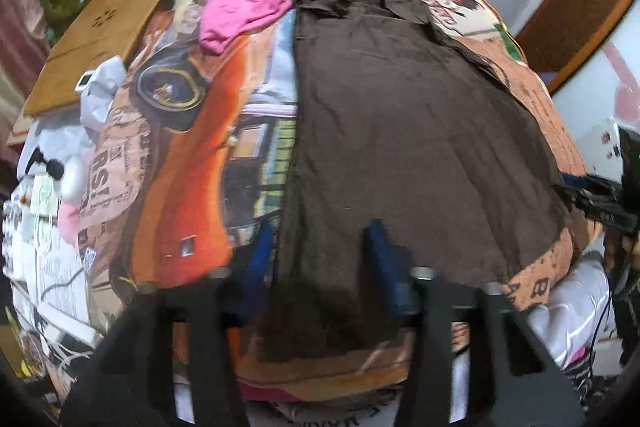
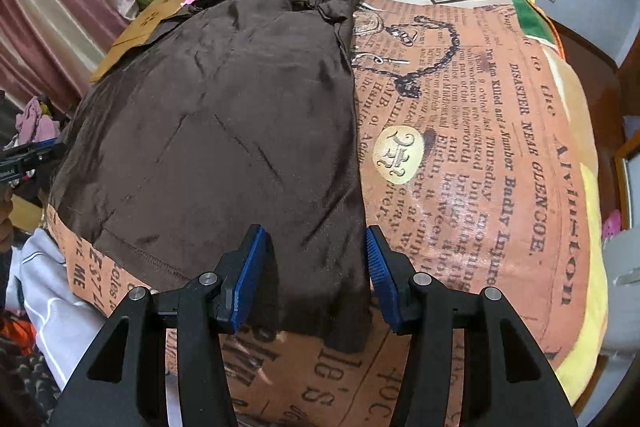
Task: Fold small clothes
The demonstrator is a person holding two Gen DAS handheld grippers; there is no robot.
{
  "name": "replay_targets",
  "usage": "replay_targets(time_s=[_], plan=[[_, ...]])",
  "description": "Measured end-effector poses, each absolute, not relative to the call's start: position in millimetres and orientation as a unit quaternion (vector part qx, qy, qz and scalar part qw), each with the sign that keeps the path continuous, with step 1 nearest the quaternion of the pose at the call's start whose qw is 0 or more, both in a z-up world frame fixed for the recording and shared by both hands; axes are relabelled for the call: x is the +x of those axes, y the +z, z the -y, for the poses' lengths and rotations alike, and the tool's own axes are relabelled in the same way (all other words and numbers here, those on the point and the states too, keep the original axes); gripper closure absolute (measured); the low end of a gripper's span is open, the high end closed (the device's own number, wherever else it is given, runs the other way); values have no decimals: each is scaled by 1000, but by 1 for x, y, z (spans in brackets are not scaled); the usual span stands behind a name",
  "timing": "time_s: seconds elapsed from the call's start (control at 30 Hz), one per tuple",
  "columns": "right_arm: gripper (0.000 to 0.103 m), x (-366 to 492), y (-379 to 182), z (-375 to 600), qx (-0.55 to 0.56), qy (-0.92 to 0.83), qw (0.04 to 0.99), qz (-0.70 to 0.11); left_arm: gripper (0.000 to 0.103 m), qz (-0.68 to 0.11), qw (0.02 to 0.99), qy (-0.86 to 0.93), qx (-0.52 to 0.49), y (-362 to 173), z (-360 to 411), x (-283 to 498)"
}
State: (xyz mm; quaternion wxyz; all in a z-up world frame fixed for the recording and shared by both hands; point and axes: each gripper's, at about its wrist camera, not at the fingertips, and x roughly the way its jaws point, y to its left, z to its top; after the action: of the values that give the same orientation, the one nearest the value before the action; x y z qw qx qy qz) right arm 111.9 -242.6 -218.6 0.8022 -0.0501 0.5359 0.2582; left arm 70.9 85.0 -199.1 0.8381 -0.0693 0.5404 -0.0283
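- Left wrist view: a dark brown, thin woven garment [image 1: 400, 131] lies spread flat along the middle of the printed newspaper-pattern blanket [image 1: 176, 195], its hem at the blanket's near edge and its collar end toward the far edge.
- The left gripper [image 1: 320, 259] stands wide apart, blue pads [image 1: 260, 255] straddling the garment's near-left hem corner; nothing is pinched.
- Right wrist view: the right gripper [image 2: 316, 267] is likewise spread wide, its pads either side of the near-right hem corner [image 2: 344, 307], which hangs a little over the blanket's near edge.
- A crumpled pink cloth [image 1: 244, 11] sits by the garment's far-left side, near the blanket's far edge; a brown cardboard sheet [image 1: 100, 35] lies along the left edge.
- Handling, as I judge it: the fabric looks light, limp and slightly glossy, so it may slip and will sag or drag wrinkles when lifted.
- The stitched hem corners seem the surest hold, being thicker; pinching both together should keep the edge taut for folding toward the collar.
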Motion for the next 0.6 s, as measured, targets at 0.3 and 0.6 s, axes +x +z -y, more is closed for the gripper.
replay_targets(time_s=[0.3,0.6], plan=[[97,107,-217,236,-44,280,801,-528,99,-533,845,-29,-28,-191,-72,74],[97,116,-164,238,-21,301,830,-469,100,-479,877,-17,-28,-141,-85,92]])
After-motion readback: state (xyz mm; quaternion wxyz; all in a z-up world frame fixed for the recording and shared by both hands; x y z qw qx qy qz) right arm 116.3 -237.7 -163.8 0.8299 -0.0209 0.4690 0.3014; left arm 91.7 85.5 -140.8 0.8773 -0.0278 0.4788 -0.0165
